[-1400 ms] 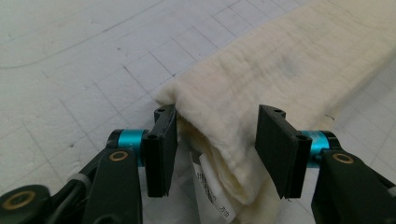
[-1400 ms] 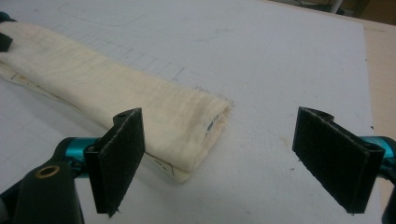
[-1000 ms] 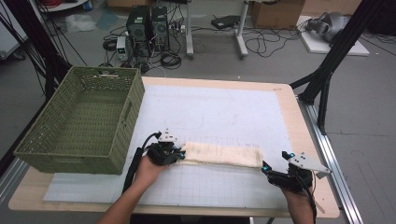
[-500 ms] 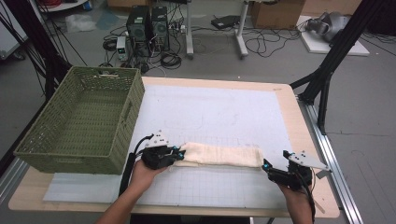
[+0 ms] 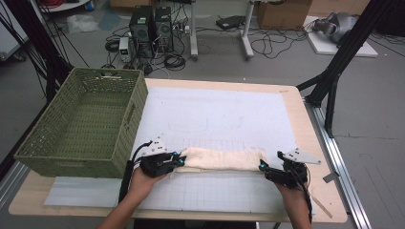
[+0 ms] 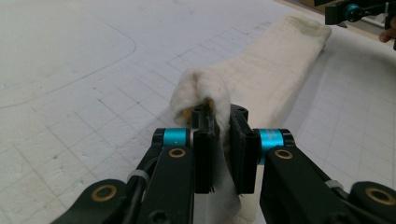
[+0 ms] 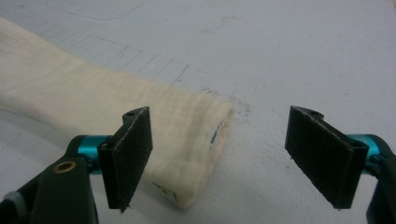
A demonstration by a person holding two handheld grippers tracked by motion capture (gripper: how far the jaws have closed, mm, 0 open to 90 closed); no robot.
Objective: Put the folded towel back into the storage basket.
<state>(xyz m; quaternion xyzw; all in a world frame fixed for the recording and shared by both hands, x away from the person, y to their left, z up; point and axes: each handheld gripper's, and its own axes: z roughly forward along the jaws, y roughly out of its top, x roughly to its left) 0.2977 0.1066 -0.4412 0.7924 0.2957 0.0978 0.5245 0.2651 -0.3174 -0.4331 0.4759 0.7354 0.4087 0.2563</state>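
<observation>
High view — folded towel (image 5: pixel 222 159) lies lengthwise left-to-right.

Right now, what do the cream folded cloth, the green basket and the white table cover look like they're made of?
Cream folded cloth: soft woven cotton or terry, judging by its fuzzy matt ribbed surface. Green basket: probably moulded plastic imitating wicker, given its even lattice weave. White table cover: looks like a thin matt plastic or paper mat printed with a faint grid, though the material is uncertain.

The folded towel (image 5: pixel 222 159) is cream, nubbly cloth; the mat (image 5: pixel 224 114) under it looks matt white and gridded, the basket (image 5: pixel 81 124) green woven plastic, the table (image 5: pixel 315 143) pale wood.
</observation>
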